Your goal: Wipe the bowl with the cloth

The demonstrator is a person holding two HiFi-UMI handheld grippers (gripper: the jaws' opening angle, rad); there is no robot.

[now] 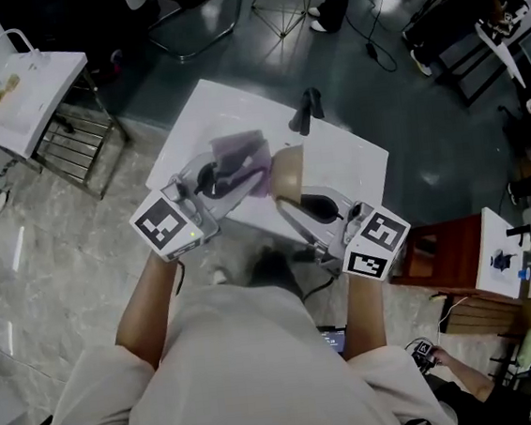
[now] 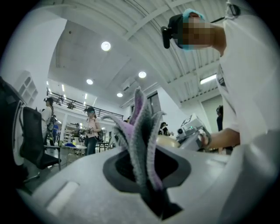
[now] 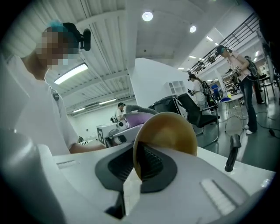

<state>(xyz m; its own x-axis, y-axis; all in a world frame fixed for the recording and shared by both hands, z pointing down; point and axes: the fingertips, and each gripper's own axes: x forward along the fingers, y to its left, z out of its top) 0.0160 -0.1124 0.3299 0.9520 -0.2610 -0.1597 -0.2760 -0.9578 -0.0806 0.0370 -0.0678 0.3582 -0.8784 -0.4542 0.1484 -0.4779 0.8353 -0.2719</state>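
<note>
Above the table (image 1: 355, 164) | bowl (image 1: 288, 174) is clamped by its rim in right tongs (image 1: 288, 206), probably for access | cloth (image 1: 241, 157), at its 9 o'clock, is pinched in left tongs (image 1: 238, 179), seemingly for wiping.

No words, numbers or brand marks can be read on anything here.

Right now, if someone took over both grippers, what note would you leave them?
Left gripper: shut on the purple-grey cloth.
Right gripper: shut on the rim of the tan bowl, held on edge above the white table.
Done: both lifted, cloth close beside the bowl.
Left: the wiping; whether cloth touches bowl yet is unclear.
</note>
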